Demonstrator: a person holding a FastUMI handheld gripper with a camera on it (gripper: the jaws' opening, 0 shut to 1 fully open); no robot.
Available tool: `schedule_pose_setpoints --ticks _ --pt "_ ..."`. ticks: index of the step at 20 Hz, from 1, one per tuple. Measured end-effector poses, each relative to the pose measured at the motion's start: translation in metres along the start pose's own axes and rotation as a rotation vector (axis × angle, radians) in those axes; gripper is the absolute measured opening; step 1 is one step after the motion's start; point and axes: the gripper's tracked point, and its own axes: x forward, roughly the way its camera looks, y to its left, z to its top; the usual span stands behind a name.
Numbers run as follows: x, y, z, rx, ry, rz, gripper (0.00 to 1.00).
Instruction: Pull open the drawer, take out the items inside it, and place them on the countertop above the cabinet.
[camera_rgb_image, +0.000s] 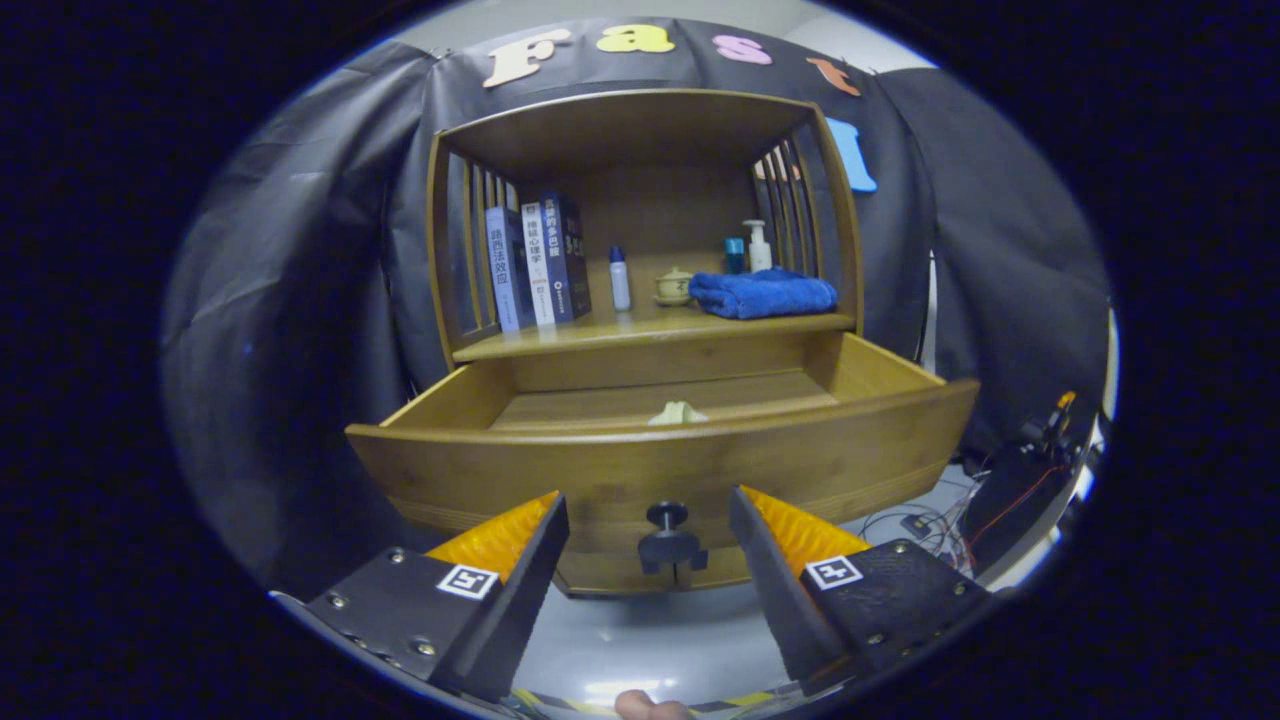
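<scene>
In the gripper view, the gripper (648, 512) stands with its fingers spread wide and holding nothing. The dark knob (668, 538) on the drawer front sits in the gap between the fingertips, touching neither.

The drawer (660, 470) of the wooden cabinet (640, 130) is pulled out toward the fingers. Inside it, a small pale item (677, 412) lies on the drawer floor just behind the front panel, near the middle; the panel hides its lower part, so I cannot tell what it is.

Above the drawer, the countertop (640, 330) carries a row of upright books (535, 262) at its left end, a small white bottle (620, 279) beside them, a little lidded cup (673, 286) near the centre, and a folded blue towel (762, 293) at the right end. A pump bottle (758, 246) and a teal container (734, 255) stand behind the towel.
</scene>
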Motion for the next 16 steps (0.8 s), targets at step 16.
schedule_pose_setpoints --ticks 16 --pt "0.094 0.002 0.090 0.016 0.110 -0.042 0.96"
